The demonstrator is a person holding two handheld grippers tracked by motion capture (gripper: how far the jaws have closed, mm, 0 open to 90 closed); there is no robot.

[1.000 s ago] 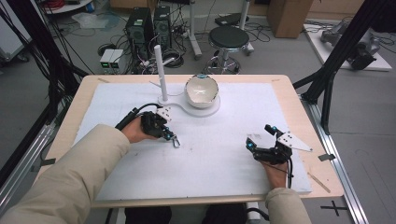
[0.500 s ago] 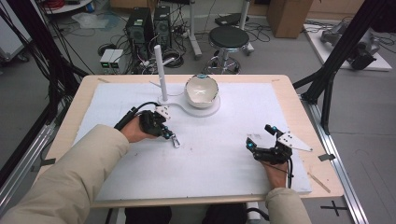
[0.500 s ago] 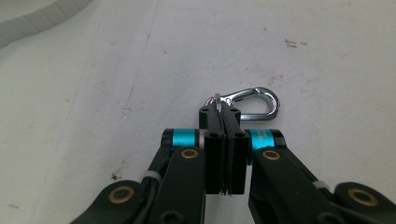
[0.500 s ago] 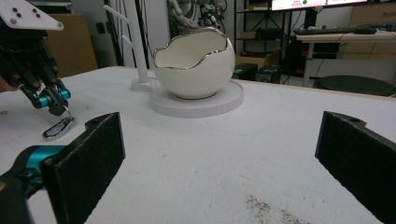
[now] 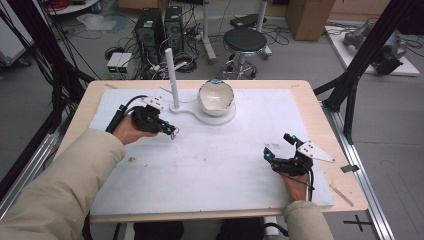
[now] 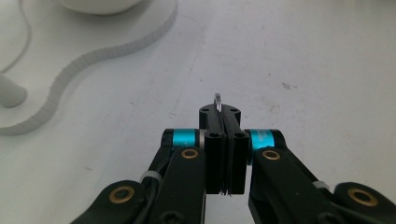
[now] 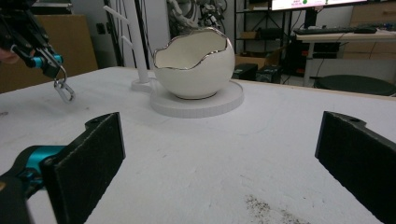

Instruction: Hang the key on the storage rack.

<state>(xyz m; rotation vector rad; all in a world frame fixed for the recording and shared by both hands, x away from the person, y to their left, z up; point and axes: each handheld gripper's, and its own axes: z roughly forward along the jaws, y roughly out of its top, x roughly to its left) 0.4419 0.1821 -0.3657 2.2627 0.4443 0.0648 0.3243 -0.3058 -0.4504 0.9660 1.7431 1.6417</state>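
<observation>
Pinching small silver metal clasp (image 7: 64, 88) betw. clenched pads of left gripper (image 5: 171, 132), lifted off white mat (image 5: 210, 165), just L of white egg-shaped bowl w/ silver rim (image 5: 216, 97) on white stand w/ upright peg (image 5: 172, 80). Resting near mat's R edge, right gripper (image 5: 277, 147) w/ pads wide apart, nothing betw.

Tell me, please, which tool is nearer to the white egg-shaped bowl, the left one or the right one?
Left. The left tool hangs just beside the stand's base, a short way from the bowl, with a small metal ring pinched in it. The right tool rests far off, near the mat's front right corner.
</observation>
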